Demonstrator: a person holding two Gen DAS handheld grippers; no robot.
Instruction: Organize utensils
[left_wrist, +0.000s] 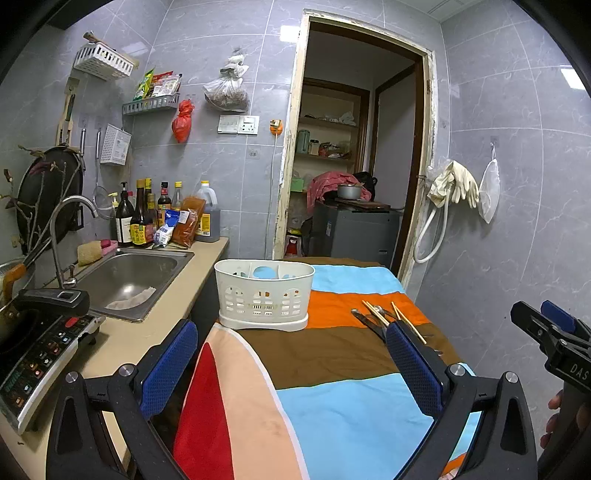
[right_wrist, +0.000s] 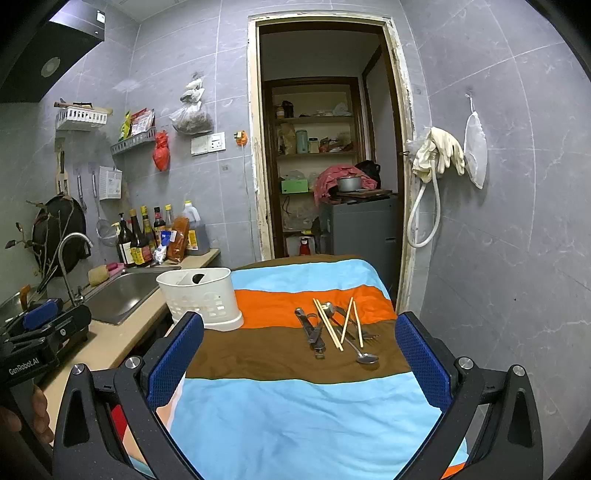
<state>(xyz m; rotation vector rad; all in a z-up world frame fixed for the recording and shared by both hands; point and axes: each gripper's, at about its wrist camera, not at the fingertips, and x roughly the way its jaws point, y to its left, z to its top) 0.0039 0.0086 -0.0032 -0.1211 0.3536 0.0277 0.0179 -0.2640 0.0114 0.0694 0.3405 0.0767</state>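
A white slotted utensil holder (left_wrist: 264, 293) (right_wrist: 201, 297) stands on the striped cloth (left_wrist: 343, 406) (right_wrist: 295, 417), at its far left. A pile of utensils lies to its right: wooden chopsticks (right_wrist: 328, 325), a metal spoon (right_wrist: 365, 356), a fork (right_wrist: 364, 332) and a dark opener-like tool (right_wrist: 312, 330). In the left wrist view the pile (left_wrist: 376, 314) is partly hidden behind my right finger. My left gripper (left_wrist: 291, 358) is open and empty, near the holder. My right gripper (right_wrist: 299, 354) is open and empty, in front of the pile.
A counter on the left holds a steel sink (left_wrist: 129, 280) (right_wrist: 118, 291), a tap (left_wrist: 61, 236), sauce bottles (left_wrist: 147, 218) and an induction cooker (left_wrist: 40, 354). An open doorway (left_wrist: 354, 166) lies beyond the table. A tiled wall with hanging gloves (right_wrist: 439, 151) is on the right.
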